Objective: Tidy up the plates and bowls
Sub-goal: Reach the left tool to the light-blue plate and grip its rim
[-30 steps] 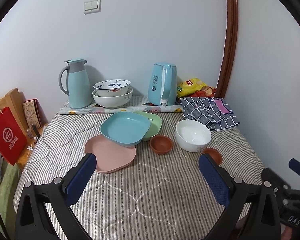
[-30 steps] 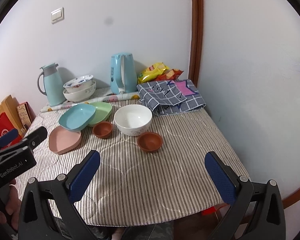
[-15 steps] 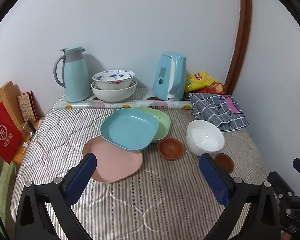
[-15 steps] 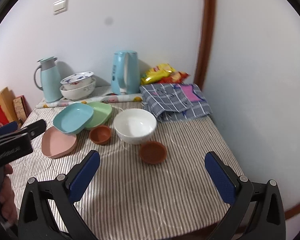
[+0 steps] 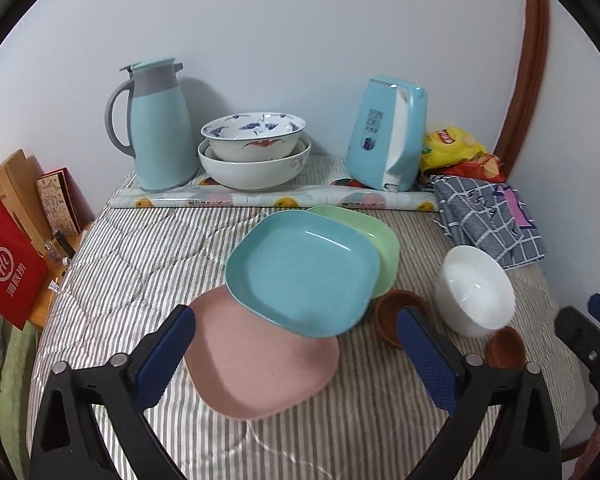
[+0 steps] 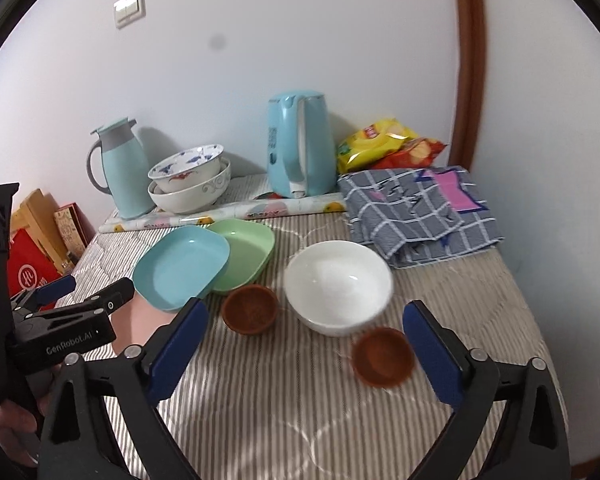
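A pink plate (image 5: 260,364), a blue plate (image 5: 304,272) overlapping it and a green plate (image 5: 364,232) lie on the striped table. A white bowl (image 6: 338,286) and two small brown bowls (image 6: 250,308) (image 6: 382,356) sit to their right. My left gripper (image 5: 296,352) is open and empty, just above the pink plate's near edge. My right gripper (image 6: 306,344) is open and empty, hovering before the white bowl and the brown bowls. The left gripper also shows in the right wrist view (image 6: 80,304).
At the back stand a blue thermos (image 5: 158,128), two stacked patterned bowls (image 5: 254,152), a blue kettle (image 5: 388,136), snack bags (image 5: 456,152) and a checked cloth (image 5: 488,216). A red bag (image 5: 8,268) and boxes sit off the table's left edge.
Both grippers have moved forward toward the dishes, so the plates and bowls appear larger and closer. Both stay open and empty.
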